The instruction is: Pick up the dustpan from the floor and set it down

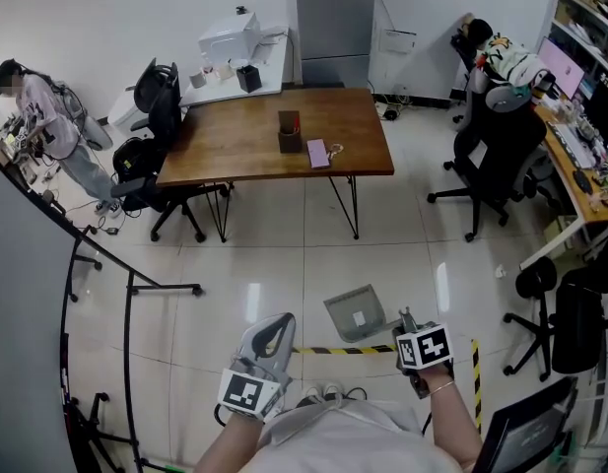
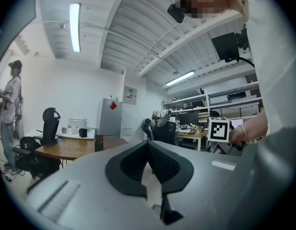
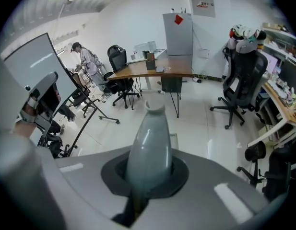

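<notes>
Near left, the left gripper (image 1: 276,323) is pinched together, empty and idle. In the centre the dustpan (image 1: 355,311) tilts low over the floor tiles. The right gripper (image 1: 406,319) is clenched on its handle (image 3: 150,147). That handle looks smooth and tapered, so the pan could swivel or slip free.

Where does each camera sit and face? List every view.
Head view: on the person's head, steeply down at dustpan, left gripper, right gripper, own forearms.
Left gripper view: on that gripper, level across the room; its jaws, the person's wrist show.
Right gripper view: on that gripper, tilted floorward; dustpan handle in its jaws.
Shared: all three show the wooden table.
</notes>
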`<act>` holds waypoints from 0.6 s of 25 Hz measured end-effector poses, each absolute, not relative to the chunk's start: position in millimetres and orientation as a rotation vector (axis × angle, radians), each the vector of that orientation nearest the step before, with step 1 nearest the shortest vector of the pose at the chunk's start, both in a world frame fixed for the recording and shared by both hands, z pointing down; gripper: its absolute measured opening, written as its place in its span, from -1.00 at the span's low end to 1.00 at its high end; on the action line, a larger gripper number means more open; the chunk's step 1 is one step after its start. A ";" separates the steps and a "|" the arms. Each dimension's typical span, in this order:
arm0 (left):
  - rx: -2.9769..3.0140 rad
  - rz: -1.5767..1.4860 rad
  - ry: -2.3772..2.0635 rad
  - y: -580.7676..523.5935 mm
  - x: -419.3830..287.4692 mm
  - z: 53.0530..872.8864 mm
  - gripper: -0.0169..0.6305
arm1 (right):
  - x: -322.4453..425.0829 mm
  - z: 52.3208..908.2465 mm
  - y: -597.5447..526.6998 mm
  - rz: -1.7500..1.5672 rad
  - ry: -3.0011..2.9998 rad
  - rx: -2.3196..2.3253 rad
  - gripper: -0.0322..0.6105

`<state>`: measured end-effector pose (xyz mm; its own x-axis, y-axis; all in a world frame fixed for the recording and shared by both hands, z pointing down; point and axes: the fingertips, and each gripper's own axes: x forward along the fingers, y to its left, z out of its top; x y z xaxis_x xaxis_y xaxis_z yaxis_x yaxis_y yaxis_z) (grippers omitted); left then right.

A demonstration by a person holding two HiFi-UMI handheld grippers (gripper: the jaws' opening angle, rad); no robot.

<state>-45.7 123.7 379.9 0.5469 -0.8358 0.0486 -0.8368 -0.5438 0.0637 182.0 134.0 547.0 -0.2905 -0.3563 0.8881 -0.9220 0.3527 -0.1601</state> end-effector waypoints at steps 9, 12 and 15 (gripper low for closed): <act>2.682 -0.044 -1.475 118.1 -41.9 377.8 -0.90 | 185.9 551.6 121.4 0.919 -1.844 1.108 -0.90; 2.666 -0.040 -1.505 110.5 -46.2 380.1 -0.90 | 180.1 555.5 114.2 0.918 -1.857 1.089 -0.90; 2.629 -0.050 -1.558 99.1 -57.2 385.5 -0.90 | 171.3 562.3 102.6 0.924 -1.866 1.079 -0.90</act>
<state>-57.2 99.1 385.5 0.4808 -0.8767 0.0155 -0.8739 -0.4777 0.0901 171.3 102.6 562.3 -0.3391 -0.3406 0.8769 -0.9038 0.3765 -0.2033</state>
